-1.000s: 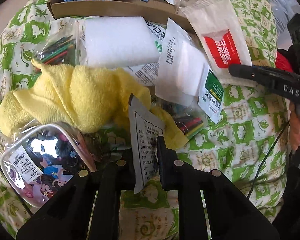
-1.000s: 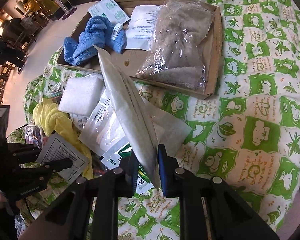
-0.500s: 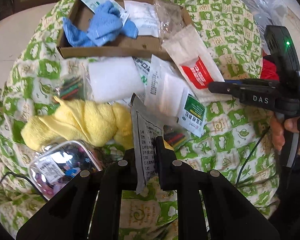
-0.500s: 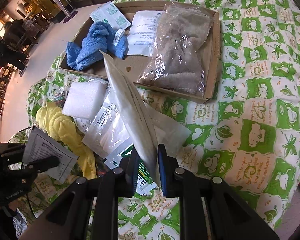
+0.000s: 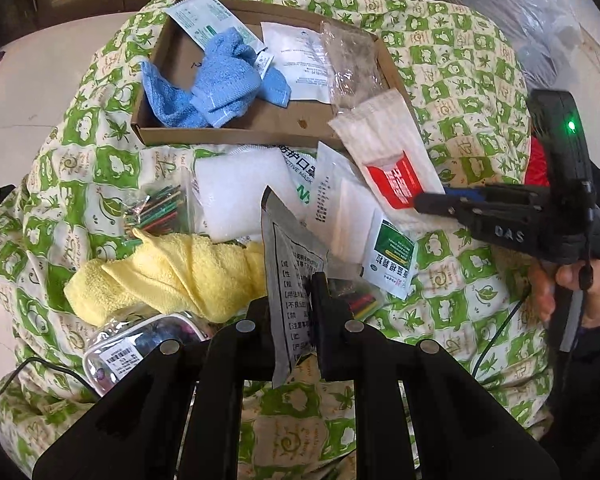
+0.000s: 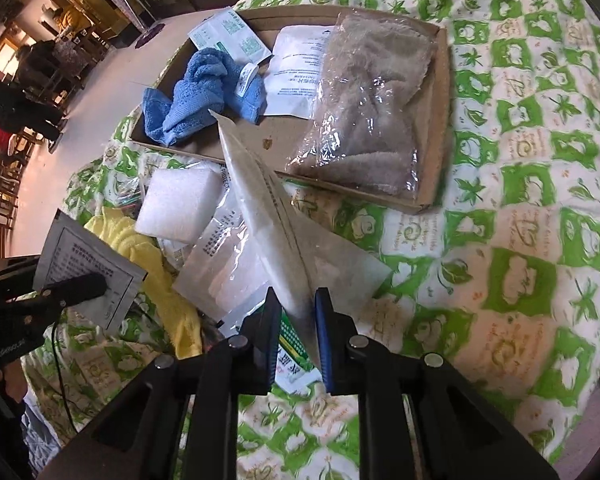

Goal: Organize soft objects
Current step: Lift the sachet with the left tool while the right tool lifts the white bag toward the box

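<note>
My left gripper [image 5: 290, 292] is shut on a grey printed sachet [image 5: 288, 264] and holds it above the pile; it also shows in the right wrist view [image 6: 86, 256]. My right gripper [image 6: 298, 308] is shut on a long white packet with a red label [image 6: 268, 216], seen from the left wrist [image 5: 388, 160], and holds it edge-on above the pile. A cardboard tray [image 6: 440, 120] at the back holds a blue towel [image 6: 204, 92], white sachets and a bagged beige towel [image 6: 372, 108]. A yellow towel [image 5: 172, 272] and a white foam block [image 5: 236, 192] lie in front of it.
Everything sits on a green-and-white patterned cover [image 6: 520, 240]. Loose in the pile are a white mask pouch [image 5: 340, 208], a green-labelled sachet [image 5: 392, 256], a bag of coloured sticks [image 5: 156, 208] and a clear zip pouch [image 5: 140, 344].
Both grippers have risen and drawn back from the pile with their packets held; the tray now shows fully in the left wrist view.
</note>
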`<state>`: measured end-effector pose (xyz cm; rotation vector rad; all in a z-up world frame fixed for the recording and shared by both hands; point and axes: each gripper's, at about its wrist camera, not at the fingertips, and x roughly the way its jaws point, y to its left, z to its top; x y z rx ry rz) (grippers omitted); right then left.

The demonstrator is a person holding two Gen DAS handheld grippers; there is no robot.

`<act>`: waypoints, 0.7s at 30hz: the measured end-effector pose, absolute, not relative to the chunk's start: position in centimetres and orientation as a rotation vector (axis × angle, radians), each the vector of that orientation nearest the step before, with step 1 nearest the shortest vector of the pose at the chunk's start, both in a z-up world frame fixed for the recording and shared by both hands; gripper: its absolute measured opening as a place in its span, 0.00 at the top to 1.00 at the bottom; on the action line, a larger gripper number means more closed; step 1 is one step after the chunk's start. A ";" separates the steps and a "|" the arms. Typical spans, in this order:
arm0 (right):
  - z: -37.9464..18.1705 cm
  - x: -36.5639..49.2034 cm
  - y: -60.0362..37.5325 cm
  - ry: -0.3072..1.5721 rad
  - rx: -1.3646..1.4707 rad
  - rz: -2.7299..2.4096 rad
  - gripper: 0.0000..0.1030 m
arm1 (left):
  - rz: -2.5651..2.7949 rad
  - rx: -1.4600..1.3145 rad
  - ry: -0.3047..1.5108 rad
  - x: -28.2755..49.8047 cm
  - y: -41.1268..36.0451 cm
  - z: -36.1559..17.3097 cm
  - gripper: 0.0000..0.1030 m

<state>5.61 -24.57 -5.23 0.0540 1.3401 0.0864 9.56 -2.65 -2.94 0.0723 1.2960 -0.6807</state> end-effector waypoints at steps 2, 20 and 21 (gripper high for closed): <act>-5.4 6.1 -24.6 1.327 0.053 0.084 0.82 | -0.680 0.073 1.301 9.5 -2.8 -3.2 0.89; -3.8 6.2 -25.3 1.275 0.079 0.092 0.95 | -0.635 0.062 1.272 12.3 -2.2 -1.9 0.89; -3.5 6.2 -25.3 1.272 0.078 0.095 0.95 | -0.632 0.064 1.270 12.5 -2.1 -1.8 0.89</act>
